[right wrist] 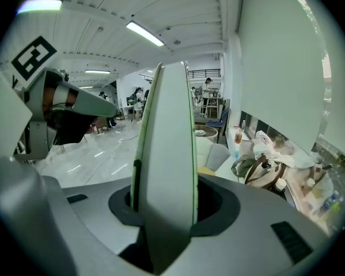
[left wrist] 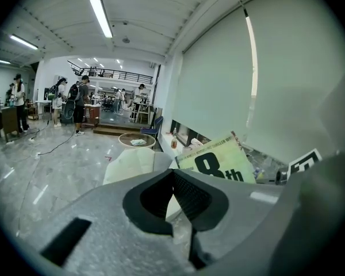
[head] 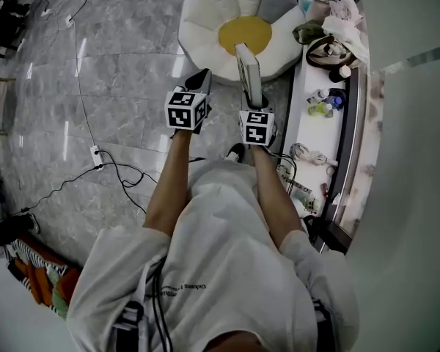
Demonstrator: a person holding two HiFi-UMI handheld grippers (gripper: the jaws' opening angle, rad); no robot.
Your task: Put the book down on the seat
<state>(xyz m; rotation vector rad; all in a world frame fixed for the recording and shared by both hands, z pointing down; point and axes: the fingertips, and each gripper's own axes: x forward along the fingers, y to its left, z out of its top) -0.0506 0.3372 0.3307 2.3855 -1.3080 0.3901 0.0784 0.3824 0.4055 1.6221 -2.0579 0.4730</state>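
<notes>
A thin book with a pale green cover stands on edge in my right gripper, whose jaws are shut on its lower part. In the right gripper view the book rises between the jaws of the right gripper. Just ahead lies the seat, a white flower-shaped cushion with a yellow centre. My left gripper hovers left of the book, shut and empty; its pads meet. Its view shows the book cover to its right and the seat beyond.
A white ledge runs along the right wall, holding a bag, bottles and cords. Cables and a power strip lie on the marble floor at left. A small round table and several people stand far off.
</notes>
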